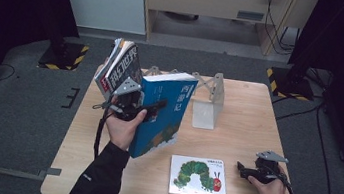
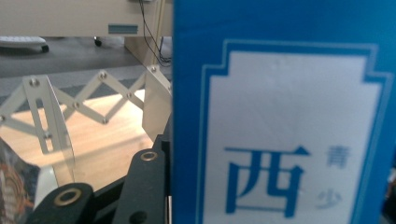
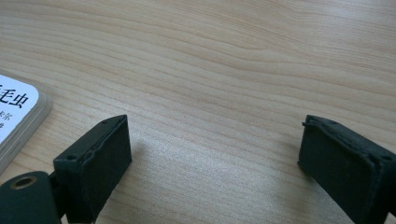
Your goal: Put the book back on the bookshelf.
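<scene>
While the left gripper (image 1: 154, 106) is clamping the upright blue book (image 1: 165, 114) beside the accordion book rack (image 1: 208, 98), the right gripper (image 1: 241, 169) is resting wide open, empty, just right of the flat caterpillar board book (image 1: 198, 176).

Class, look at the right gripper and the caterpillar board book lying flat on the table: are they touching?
Apart. The right gripper view shows the right gripper open over bare wood, with the caterpillar board book lying clear of its nearer jaw.
</scene>
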Demonstrator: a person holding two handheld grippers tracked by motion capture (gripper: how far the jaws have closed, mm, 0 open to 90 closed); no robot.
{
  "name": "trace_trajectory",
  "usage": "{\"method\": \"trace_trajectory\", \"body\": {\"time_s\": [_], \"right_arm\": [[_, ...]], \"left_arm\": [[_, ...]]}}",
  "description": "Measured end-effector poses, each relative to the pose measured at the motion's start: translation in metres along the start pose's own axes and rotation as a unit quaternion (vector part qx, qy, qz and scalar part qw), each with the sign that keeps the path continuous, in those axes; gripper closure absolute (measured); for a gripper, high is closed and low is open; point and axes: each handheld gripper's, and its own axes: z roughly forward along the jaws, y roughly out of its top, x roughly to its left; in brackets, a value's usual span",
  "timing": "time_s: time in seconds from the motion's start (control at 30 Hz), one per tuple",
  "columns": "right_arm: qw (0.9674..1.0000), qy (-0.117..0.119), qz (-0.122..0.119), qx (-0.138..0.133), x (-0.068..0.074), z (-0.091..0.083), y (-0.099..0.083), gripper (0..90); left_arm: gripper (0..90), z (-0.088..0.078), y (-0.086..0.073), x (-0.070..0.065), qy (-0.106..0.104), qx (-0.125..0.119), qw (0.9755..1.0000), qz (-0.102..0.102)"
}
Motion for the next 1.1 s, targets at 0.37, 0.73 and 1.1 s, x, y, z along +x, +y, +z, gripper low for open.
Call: {"method": "trace_trajectory", "body": {"time_s": [0.37,0.73,1.1], "right_arm": [[1.0,0.002,0.002,0.006,-0.001,0.001,0.001,4.6],[1.0,0.003,-0.002,0.008,-0.001,0.001,0.001,4.4],[1.0,0.002,-0.001,0.007,0.0,0.001,0.001,4.0]], "left_arm": [[60.0,0.031,0.014,0.014,0.038,-0.024,0.999,-0.003],[60.1,0.065,0.007,0.039,0.07,-0.023,0.9969,-0.027],[60.0,0.097,0.002,0.055,0.115,-0.046,0.9921,-0.021]]}}
